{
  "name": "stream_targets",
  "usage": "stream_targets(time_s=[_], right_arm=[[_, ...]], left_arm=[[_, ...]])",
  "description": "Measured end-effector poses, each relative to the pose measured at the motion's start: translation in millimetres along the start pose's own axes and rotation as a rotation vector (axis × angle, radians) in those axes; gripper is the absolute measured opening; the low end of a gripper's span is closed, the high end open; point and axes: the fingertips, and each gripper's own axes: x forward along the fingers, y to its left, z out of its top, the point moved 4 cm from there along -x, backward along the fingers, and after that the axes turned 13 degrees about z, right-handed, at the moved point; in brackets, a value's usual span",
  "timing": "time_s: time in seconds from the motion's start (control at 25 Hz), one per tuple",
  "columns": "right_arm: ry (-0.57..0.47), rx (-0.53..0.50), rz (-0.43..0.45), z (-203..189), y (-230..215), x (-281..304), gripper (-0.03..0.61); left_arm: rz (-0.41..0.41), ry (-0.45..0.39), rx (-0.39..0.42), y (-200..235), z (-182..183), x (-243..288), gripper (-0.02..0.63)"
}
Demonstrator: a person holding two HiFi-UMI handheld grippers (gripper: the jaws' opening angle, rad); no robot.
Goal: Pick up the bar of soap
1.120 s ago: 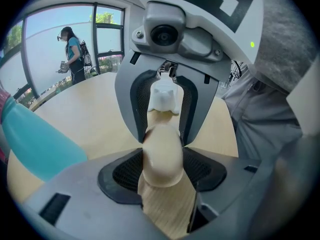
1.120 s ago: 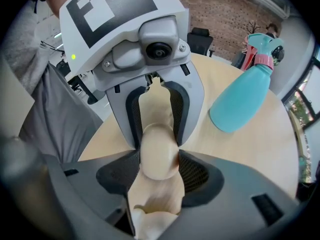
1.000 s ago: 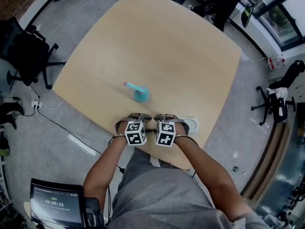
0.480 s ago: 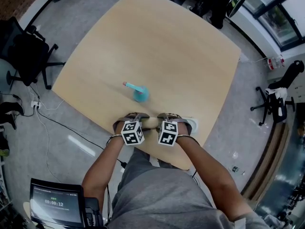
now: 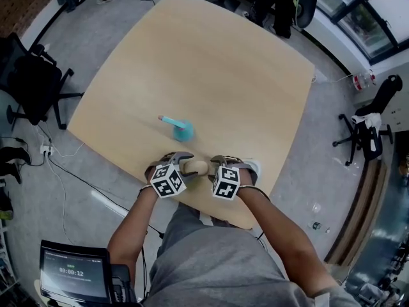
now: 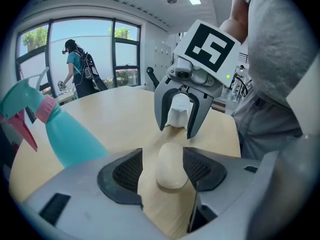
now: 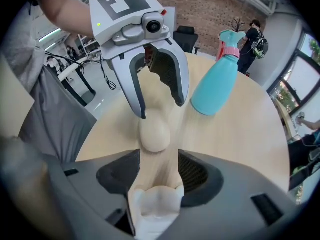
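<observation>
In the head view, the bar of soap [image 5: 197, 167] is being shown lying on the wooden table [image 5: 243, 75], close to the near edge; it is being flanked by the left gripper [image 5: 184, 164] and the right gripper [image 5: 216, 165], which are being held facing each other; a teal spray bottle [image 5: 183, 130] is being shown upright just beyond the soap, apart from it.

In the left gripper view, the soap is being framed between the left gripper's jaws, which are being held apart; the table is being seen in a gap on the left side of the soap, while contact on the other side cannot be told; the right gripper is being seen just past the soap, with a white lump [image 6: 180, 111] between its jaws.

In the right gripper view, the right jaws are being held apart as well; the white lump is being shown low between them, near their base, and whether it is being pressed cannot be told; the soap is being seen ahead of these jaws, at the tips of the left gripper's jaws.
</observation>
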Motion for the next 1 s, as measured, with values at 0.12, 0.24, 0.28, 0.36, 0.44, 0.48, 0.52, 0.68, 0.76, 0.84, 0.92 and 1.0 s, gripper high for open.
stream_targets(time_s=[0.12, 0.24, 0.28, 0.36, 0.44, 0.48, 0.52, 0.68, 0.76, 0.84, 0.92, 1.0], right_arm=[[-0.018, 0.025, -0.022, -4, -1, -3, 0.239], [-0.052, 0.052, -0.058, -6, -3, -14, 0.239], [-0.068, 0.063, -0.071, -6, -4, -19, 0.239], [-0.106, 0.088, -0.097, -6, -5, -28, 0.239], [-0.152, 0.117, -0.119, -5, -6, -37, 0.239], [-0.177, 0.132, -0.129, -5, -6, -42, 0.239], [-0.201, 0.147, -0.138, -5, -6, -47, 0.238], [-0.298, 0.198, -0.166, -5, -3, -70, 0.212], [-0.354, 0.221, -0.187, -4, -1, -85, 0.098], [-0.417, 0.248, -0.207, -3, 0, -100, 0.03], [-0.471, 0.261, -0.225, 0, 1, -114, 0.006], [-0.512, 0.258, -0.248, 3, 1, -129, 0.006]], left_arm=[[0.02, -0.027, 0.003, 6, 3, -8, 0.253], [0.055, -0.057, -0.002, 12, 9, -18, 0.204], [0.071, -0.07, -0.008, 15, 12, -22, 0.16], [0.106, -0.099, -0.03, 21, 18, -31, 0.085], [0.136, -0.13, -0.062, 26, 24, -40, 0.038], [0.149, -0.145, -0.08, 29, 27, -45, 0.026], [0.162, -0.162, -0.101, 32, 31, -49, 0.018], [0.204, -0.233, -0.185, 44, 49, -67, 0.006], [0.217, -0.268, -0.228, 50, 60, -76, 0.005], [0.229, -0.307, -0.274, 54, 69, -84, 0.005], [0.238, -0.347, -0.309, 59, 77, -92, 0.005], [0.243, -0.38, -0.326, 61, 85, -98, 0.005]])
